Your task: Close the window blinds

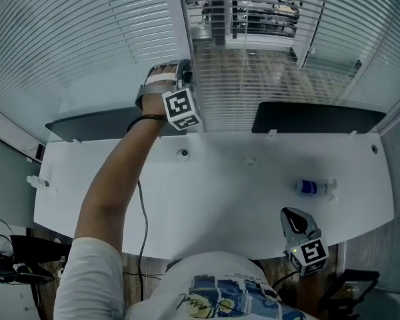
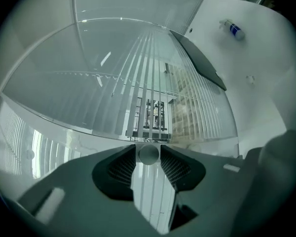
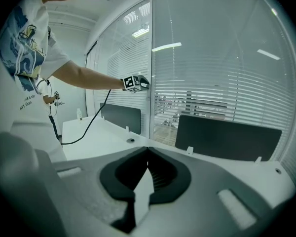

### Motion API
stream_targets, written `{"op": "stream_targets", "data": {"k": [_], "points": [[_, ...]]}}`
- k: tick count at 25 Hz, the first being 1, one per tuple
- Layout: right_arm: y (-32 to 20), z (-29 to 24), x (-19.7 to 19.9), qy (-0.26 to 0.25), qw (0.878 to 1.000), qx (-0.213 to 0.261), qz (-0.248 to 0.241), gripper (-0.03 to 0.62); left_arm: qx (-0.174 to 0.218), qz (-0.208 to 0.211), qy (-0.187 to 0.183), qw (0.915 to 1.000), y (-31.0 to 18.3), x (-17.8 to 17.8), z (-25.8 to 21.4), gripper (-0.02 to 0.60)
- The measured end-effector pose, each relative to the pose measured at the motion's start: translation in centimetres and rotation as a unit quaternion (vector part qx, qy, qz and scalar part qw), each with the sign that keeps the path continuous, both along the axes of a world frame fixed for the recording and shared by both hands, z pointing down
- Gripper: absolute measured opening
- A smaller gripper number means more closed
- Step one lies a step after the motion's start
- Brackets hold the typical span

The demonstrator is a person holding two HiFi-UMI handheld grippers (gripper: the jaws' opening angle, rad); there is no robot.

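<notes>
Slatted blinds [image 1: 87, 39] hang behind the glass panes beyond the desk. The middle pane's slats [image 1: 253, 65] stand tilted, so the room behind shows through. My left gripper [image 1: 186, 74] is raised against the white window post [image 1: 177, 19], between the left and middle panes. In the left gripper view its jaws [image 2: 149, 154] are shut on a small round grey knob [image 2: 149, 153], with the slats [image 2: 138, 73] spread out beyond. My right gripper [image 1: 291, 214] hangs low at the desk's near edge. Its jaws [image 3: 147, 151] are shut with nothing between them. It looks at the left gripper [image 3: 137, 83] on the post.
A white desk [image 1: 220, 192] runs under the window, with two dark screens [image 1: 317, 117] along its back edge. A small bottle with a blue label [image 1: 315, 187] lies at the right. A black cable [image 1: 143, 212] crosses the desk's left part, near a cable hole [image 1: 183, 153].
</notes>
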State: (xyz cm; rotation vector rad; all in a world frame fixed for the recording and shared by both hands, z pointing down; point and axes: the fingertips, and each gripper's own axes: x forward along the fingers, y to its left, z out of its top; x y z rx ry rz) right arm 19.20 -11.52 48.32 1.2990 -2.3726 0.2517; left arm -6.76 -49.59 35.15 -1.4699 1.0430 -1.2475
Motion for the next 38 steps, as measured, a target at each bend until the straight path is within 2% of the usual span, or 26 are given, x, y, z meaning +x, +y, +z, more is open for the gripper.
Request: {"op": "stream_targets", "data": {"k": [3,7,10,14,17,19,25,30,32,36,38], "points": [[-0.3,0.1,0.0,-0.001,1.000,0.002,0.000,0.003,-0.003,-0.007,-0.005,1.0000,-0.6,-0.1,0.3,0.137],[-0.1,0.2,0.2,-0.002,1.000,-0.004,0.004,0.003,0.001,-0.007,0.017,0.9998,-0.4,-0.2,0.1,0.132],[-0.2,0.3,0.1,-0.003,1.000,-0.003,0.002,0.003,-0.001,-0.009,0.073,0.9973,-0.3,0.1,-0.1,0.130],[-0.6,0.4,0.1,-0.004,1.000,0.001,0.000,0.003,-0.005,-0.024,0.150,0.9883,-0.3,0.2,-0.3,0.129],[-0.5,0.8,0.3,-0.004,1.000,-0.006,0.003,0.003,-0.002,-0.032,0.197,0.9798,-0.3,0.0,-0.4,0.129],[-0.6,1.0,0.4,-0.001,1.000,-0.007,0.004,0.003,-0.005,-0.039,0.238,0.9704,-0.3,-0.2,-0.5,0.129],[-0.7,0.5,0.3,-0.010,1.000,-0.003,0.006,0.003,-0.025,-0.063,0.366,0.9280,-0.2,-0.7,-1.2,0.129],[-0.6,1.0,0.4,-0.008,1.000,-0.008,0.007,0.003,-0.043,-0.078,0.467,0.8798,-0.3,-1.1,-1.3,0.129],[-0.7,1.1,0.4,-0.012,1.000,-0.008,0.007,0.003,-0.048,-0.084,0.506,0.8572,-0.3,-1.4,-1.5,0.129],[-0.6,1.0,0.5,-0.008,1.000,-0.010,0.006,0.003,-0.062,-0.096,0.588,0.8007,-0.1,-1.8,-1.8,0.129],[-0.6,1.1,0.6,-0.007,1.000,-0.012,0.006,0.003,-0.064,-0.101,0.616,0.7790,-0.1,-2.0,-1.9,0.129]]}}
